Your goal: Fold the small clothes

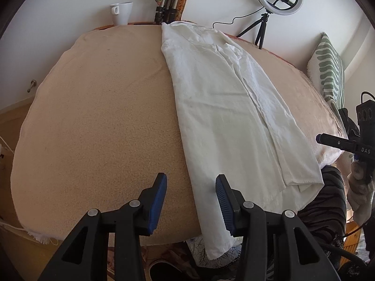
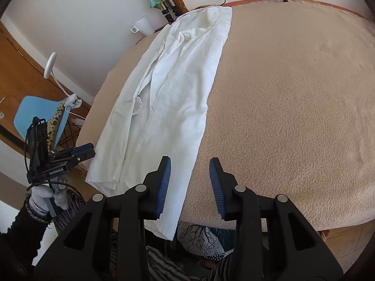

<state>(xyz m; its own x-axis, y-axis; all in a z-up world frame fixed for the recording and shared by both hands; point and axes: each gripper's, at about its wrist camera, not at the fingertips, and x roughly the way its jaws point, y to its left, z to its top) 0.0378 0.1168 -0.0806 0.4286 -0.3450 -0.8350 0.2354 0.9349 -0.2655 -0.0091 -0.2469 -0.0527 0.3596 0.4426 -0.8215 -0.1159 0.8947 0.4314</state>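
Left gripper (image 1: 191, 201) tilted downward, fingers apart and empty, right gripper (image 2: 190, 187) likewise, gloved hands gripping handles

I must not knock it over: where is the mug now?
In the left wrist view the mug stands at the table's far edge, against the wall, left of the white garment.

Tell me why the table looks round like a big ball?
Left wrist view: the fisheye lens bulges the beige table cover and bends the white garment; corners go black. Right wrist view: same bulge, everything sharp, soft daylight, no glare.
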